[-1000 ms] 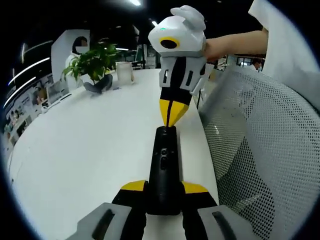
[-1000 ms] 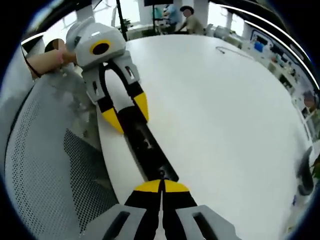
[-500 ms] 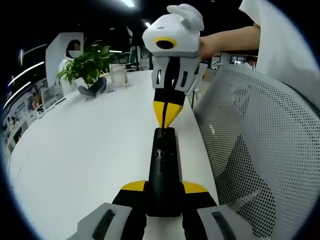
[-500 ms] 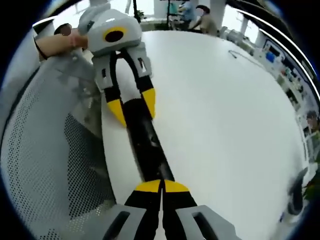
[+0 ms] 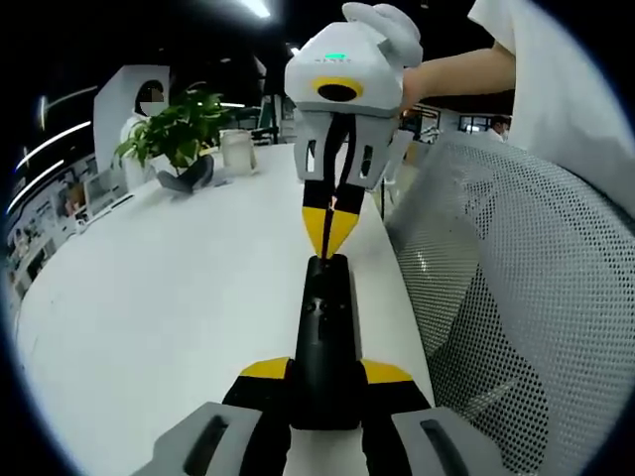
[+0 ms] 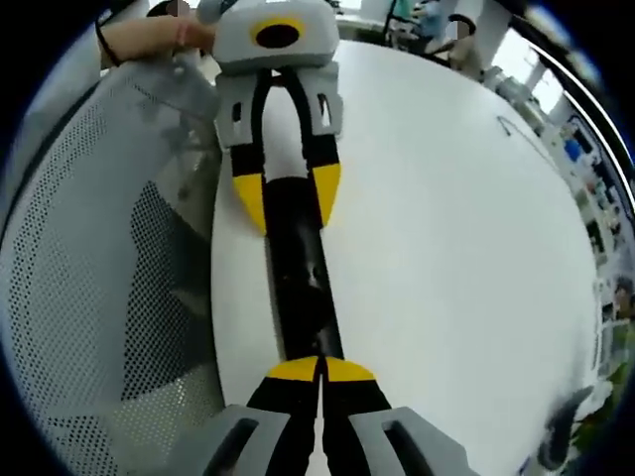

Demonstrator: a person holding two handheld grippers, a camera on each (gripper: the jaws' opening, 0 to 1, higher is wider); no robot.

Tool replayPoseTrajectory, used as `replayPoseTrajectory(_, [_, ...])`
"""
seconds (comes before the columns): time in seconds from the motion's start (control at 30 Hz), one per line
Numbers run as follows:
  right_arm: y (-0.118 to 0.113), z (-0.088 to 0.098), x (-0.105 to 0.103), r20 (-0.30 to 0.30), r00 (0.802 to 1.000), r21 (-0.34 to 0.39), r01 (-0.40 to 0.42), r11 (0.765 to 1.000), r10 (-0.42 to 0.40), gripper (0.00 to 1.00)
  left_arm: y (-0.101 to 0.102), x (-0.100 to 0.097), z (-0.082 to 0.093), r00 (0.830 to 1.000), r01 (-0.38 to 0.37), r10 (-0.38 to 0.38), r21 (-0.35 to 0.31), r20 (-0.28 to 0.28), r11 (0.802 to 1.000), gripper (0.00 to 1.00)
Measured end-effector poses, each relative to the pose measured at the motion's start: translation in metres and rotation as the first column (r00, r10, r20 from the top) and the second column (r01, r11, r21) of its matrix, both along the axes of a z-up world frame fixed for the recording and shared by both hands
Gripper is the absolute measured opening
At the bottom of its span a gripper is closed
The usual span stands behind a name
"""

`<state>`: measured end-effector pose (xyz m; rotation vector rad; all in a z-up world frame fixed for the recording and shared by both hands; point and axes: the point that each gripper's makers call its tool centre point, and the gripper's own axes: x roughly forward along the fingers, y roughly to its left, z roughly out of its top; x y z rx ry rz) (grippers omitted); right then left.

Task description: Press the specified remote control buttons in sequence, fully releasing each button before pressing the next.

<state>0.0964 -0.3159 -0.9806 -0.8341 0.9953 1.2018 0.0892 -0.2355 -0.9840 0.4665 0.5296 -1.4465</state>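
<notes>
White tabletop, office behind it, potted plant at upper left of the left gripper view, mesh chair back filling the right side.

Remote control lies along the table's near edge; long axis runs straight up the frame from the left gripper, bottom centre. That gripper's yellow tips sit either side of the remote's near end, jaws parted just the remote's width, so it reads as clamped on the remote and holding it steady.

Right gripper comes down from top centre of the left gripper view, jaws closed tip to tip, nothing held, point at the remote's far end. Contact or a small gap: can't tell.

Right gripper view is the mirror: own tips together at bottom centre, at the nearer end of the remote, which runs up the frame to the left gripper straddling its far end.

Judgement: right gripper is the presser, already on the remote's axis. The next button lies further along the body toward the left gripper, so the coming move is a lift, a short shift along that axis, then straight down. I can't read which button.
</notes>
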Motion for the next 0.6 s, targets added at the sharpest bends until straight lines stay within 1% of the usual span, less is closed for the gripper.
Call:
replayPoseTrajectory(0.03, [0.000,0.001,0.001,-0.017,0.999,0.035,0.052,0.998,-0.051,0.00,0.000,0.000,0.000,1.000,-0.001,0.001,0.000,0.000,1.000,0.25])
replayPoseTrajectory(0.07, [0.000,0.001,0.001,-0.028,0.996,0.057,0.084,0.995,-0.082,0.00,0.000,0.000,0.000,1.000,-0.002,0.002,-0.001,-0.001,1.000,0.25])
replayPoseTrajectory(0.1, [0.000,0.002,0.001,-0.041,0.991,0.096,0.133,0.986,-0.130,0.00,0.000,0.000,0.000,1.000,-0.003,0.003,-0.002,0.000,1.000,0.25])
replayPoseTrajectory(0.13, [0.000,0.002,0.002,-0.044,0.989,0.108,0.147,0.983,-0.143,0.00,0.000,0.000,0.000,1.000,-0.004,0.004,-0.003,-0.001,1.000,0.25])
replayPoseTrajectory(0.17, [0.000,0.003,0.002,-0.056,0.980,0.144,0.198,0.970,-0.192,0.00,0.000,0.000,0.000,1.000,-0.005,0.005,-0.004,-0.002,1.000,0.25])
replayPoseTrajectory(0.23, [0.001,0.003,0.003,-0.067,0.963,0.203,0.269,0.942,-0.261,0.00,0.000,0.000,0.000,1.000,-0.006,0.006,-0.005,-0.002,1.000,0.25])
replayPoseTrajectory(0.3, [0.002,0.004,0.003,-0.061,0.952,0.237,0.306,0.922,-0.300,0.00,0.000,0.000,0.000,1.000,-0.006,0.006,-0.005,-0.001,1.000,0.25])
replayPoseTrajectory(0.37, [0.008,0.004,0.005,-0.044,0.945,0.291,0.323,0.901,-0.324,0.00,0.000,0.000,0.000,1.000,-0.006,0.006,-0.005,-0.001,1.000,0.25])
replayPoseTrajectory(0.43, [0.015,0.005,0.002,-0.006,0.964,0.298,0.257,0.919,-0.267,0.00,0.000,0.000,0.000,1.000,-0.006,0.006,-0.005,0.000,1.000,0.25])
replayPoseTrajectory(0.53, [0.016,0.003,0.002,0.034,0.975,0.247,0.205,0.947,-0.220,0.00,0.000,0.000,0.001,1.000,-0.009,0.009,-0.006,0.000,1.000,0.25])
replayPoseTrajectory(0.6, [0.017,0.003,0.002,0.038,0.983,0.217,0.170,0.961,-0.182,0.00,0.000,0.000,0.000,1.000,-0.009,0.009,-0.005,0.001,1.000,0.25])
